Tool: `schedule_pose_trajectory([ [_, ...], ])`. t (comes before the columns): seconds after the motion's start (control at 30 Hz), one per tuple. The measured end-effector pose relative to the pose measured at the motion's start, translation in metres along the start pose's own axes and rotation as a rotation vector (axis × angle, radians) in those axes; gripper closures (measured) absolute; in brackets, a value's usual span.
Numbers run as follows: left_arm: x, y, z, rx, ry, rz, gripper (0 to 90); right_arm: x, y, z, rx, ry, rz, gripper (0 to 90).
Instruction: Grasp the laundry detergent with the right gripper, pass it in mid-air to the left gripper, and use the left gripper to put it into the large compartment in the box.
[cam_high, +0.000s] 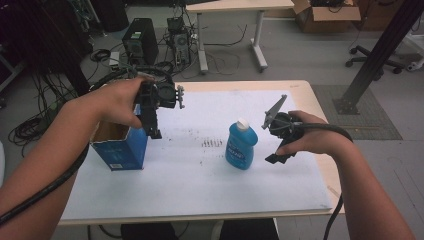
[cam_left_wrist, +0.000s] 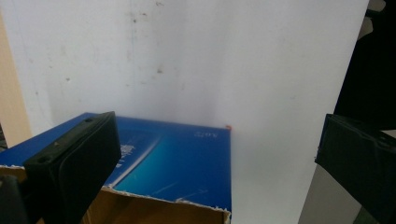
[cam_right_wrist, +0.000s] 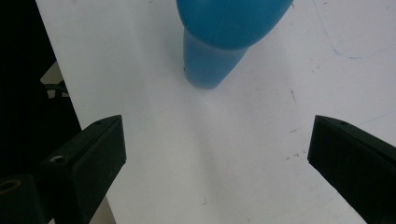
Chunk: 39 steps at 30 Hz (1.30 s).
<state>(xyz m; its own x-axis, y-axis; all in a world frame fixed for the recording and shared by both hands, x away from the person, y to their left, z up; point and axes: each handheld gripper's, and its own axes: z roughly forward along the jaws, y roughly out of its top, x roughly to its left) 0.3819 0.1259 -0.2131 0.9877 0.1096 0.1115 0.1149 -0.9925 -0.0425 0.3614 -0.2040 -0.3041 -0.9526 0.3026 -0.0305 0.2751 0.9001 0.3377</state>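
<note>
A blue bottle (cam_high: 241, 146) with a white cap stands upright near the middle of the white sheet. At the left stands a blue cardboard box (cam_high: 121, 148) with its top open. My left gripper (cam_high: 154, 131) hangs just over the box's right rim, pointing down. In the left gripper view its jaws (cam_left_wrist: 217, 133) stand wide open, with the blue box (cam_left_wrist: 182, 161) below and nothing between them. My right gripper (cam_high: 274, 158) hovers just right of the bottle, apart from it. In the right gripper view its jaws (cam_right_wrist: 215, 128) are open and empty, and the bottle (cam_right_wrist: 219, 42) lies ahead of them.
A white sheet (cam_high: 200, 185) covers most of the wooden table (cam_high: 305, 87). Small dark marks (cam_high: 211, 143) dot the sheet left of the bottle. Beyond the table are computer towers (cam_high: 141, 40), floor cables, a second table (cam_high: 235, 7) and a black post (cam_high: 377, 55).
</note>
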Motion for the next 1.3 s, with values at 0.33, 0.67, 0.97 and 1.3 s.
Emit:
schedule_pose_trajectory([
  [0.33, -0.006, -0.005, -0.001, 0.008, 0.005, -0.015, 0.2, 0.005, -0.007, 0.025, -0.057, -0.002, 0.036, 4.3],
  [0.67, -0.012, -0.001, -0.001, 0.017, 0.011, -0.001, 0.2, 0.01, -0.01, 0.049, -0.121, -0.01, 0.066, 4.3],
  [0.97, -0.017, -0.002, -0.002, 0.022, 0.01, -0.004, 0.2, 0.011, -0.011, 0.063, -0.178, -0.016, 0.093, 3.8],
  [1.3, -0.018, -0.001, -0.002, 0.011, 0.014, -0.001, 0.2, 0.011, -0.016, 0.078, -0.237, -0.038, 0.122, 3.8],
])
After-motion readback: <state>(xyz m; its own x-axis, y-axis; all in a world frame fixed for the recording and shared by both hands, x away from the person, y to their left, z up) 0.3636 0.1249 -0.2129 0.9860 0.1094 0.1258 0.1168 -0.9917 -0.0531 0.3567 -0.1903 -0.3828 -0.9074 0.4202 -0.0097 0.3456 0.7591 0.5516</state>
